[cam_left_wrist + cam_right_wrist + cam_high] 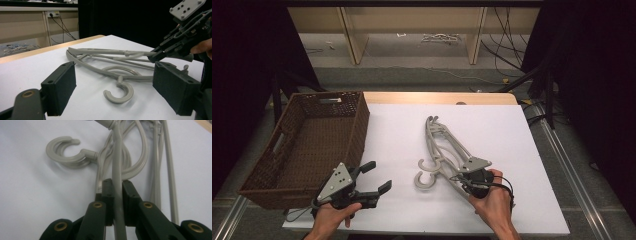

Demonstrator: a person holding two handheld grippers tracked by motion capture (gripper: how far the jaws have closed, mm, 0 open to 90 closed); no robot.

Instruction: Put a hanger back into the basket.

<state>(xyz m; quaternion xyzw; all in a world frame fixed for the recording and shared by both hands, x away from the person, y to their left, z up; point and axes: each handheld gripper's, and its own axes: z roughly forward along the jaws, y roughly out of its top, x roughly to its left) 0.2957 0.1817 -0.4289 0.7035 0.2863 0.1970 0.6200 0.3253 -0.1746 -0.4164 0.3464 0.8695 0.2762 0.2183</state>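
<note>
Two grey plastic hangers [443, 150] lying stacked on the white table [492, 125], to the right of the brown wicker basket [307, 150], long bodies running from the far middle of the table toward the near right, hooks [426, 176] curling out on the side facing the basket. Right claw [464, 181] well to the right of the basket, at the near end of the hangers, pressed together on one thin grey bar of a hanger; in the right gripper view, bar [117, 195] pinched between the two black jaws, one round hook [65, 151] lying flat on the table just beyond and to the left of the jaws. Left claw [374, 177] just beside the basket's near right corner, spread wide, gripping nothing, held in a hand [332, 217] at the near table edge. In the left gripper view, jaws standing far apart either side of a hanger hook [120, 93], well short of touching it, with the right claw [160, 53] beyond, clamped on the upper hanger bar. Basket at the table's left edge, nothing visible inside.
</note>
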